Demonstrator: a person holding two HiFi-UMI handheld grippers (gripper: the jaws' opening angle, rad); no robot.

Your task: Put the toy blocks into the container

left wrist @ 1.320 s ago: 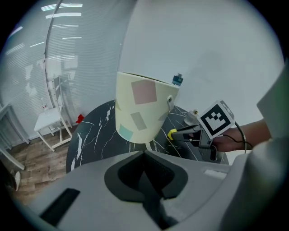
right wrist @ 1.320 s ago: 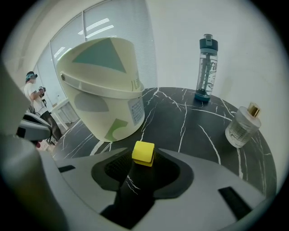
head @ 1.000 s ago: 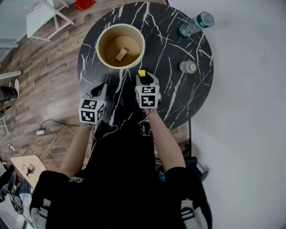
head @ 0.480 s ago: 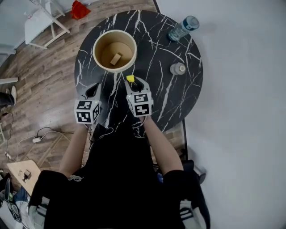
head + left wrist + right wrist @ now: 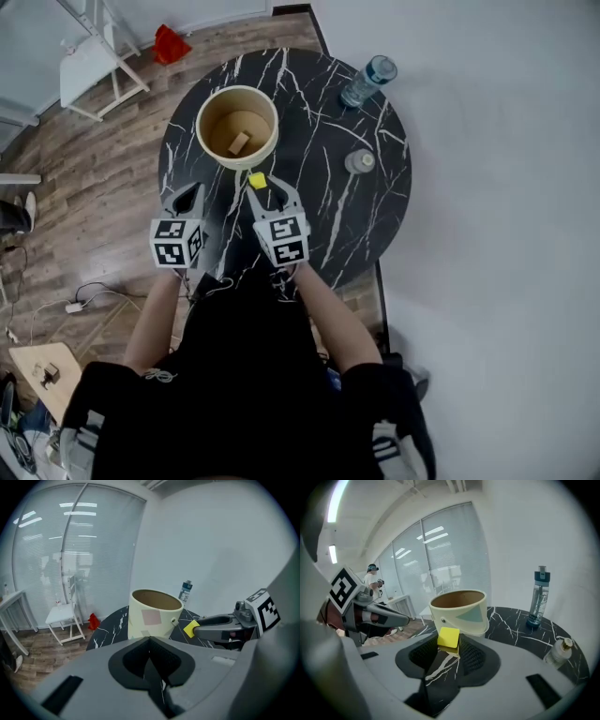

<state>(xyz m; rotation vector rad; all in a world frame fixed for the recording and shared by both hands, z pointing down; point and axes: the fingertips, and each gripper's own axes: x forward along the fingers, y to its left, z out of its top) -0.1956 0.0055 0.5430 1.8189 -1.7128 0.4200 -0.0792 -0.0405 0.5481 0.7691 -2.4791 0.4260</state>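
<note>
A round black marble tabletop [image 5: 375,216] stood on a wood-plank floor [image 5: 103,150] beside a pale wall, with blind-covered glazing behind.

Right gripper [image 5: 448,649]: its fingers [image 5: 471,654] were clamped on a yellow toy block [image 5: 449,636], held at their tips with its flat faces against the pads. Directly ahead of these fingers, and just beside the block, stood the cream cylindrical container [image 5: 461,616], upright and open at the top. The block lay outside the container, on its near side. A single wooden block [image 5: 238,142] lay on the container's bottom.

Left gripper [image 5: 150,644]: its fingers were pressed together with nothing between them. The container stood ahead of them and slightly to their right. The right gripper with its yellow block lay to their right.

Farther out from the right fingers, ahead and to the right, a small capped bottle [image 5: 359,161] stood on the tabletop. Beyond it, near the far edge, was a clear water bottle [image 5: 367,82] with a blue cap.

Well beyond the left fingers, on the floor, stood a white chair [image 5: 89,66] and a red object [image 5: 170,44].
</note>
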